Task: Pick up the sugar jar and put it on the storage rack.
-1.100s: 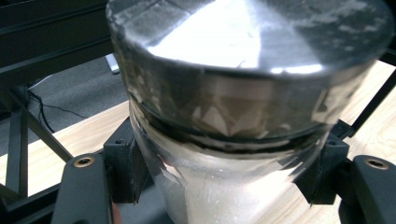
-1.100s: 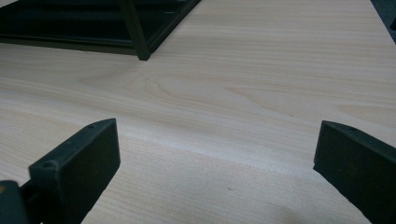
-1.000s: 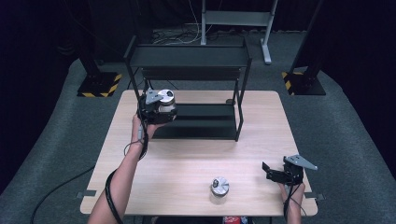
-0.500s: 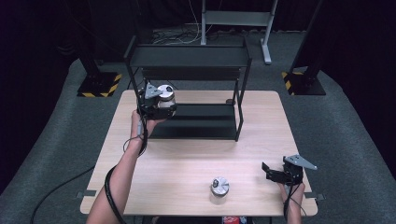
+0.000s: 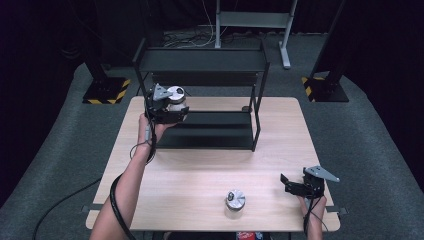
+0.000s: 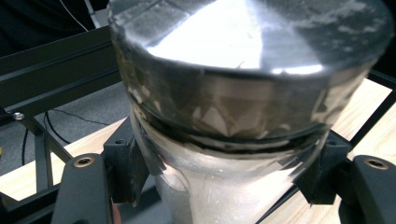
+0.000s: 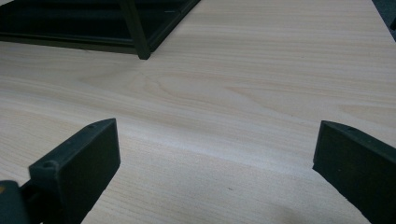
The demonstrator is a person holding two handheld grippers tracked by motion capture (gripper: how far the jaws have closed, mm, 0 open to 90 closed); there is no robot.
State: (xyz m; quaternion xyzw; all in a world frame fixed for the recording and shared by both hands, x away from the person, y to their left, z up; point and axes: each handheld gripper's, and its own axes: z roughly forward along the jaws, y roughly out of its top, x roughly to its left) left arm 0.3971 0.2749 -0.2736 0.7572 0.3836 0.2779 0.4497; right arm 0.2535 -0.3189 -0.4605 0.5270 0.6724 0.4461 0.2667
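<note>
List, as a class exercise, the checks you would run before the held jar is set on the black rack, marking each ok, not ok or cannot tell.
1. Left hand-held gripper clamps the silver-lidded jar on both sides: ok.
2. Jar lid seated: ok.
3. Black rack's lower shelf free beside the jar: ok.
4. Right hand-held gripper open, away from the rack: ok.
5. Second jar out of the path, near the table's front edge: ok.
6. Jar's contents: cannot tell.

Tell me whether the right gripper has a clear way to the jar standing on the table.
Probably yes. The right gripper hovers open at the table's right edge, and only bare tabletop lies between it and the jar.
</note>
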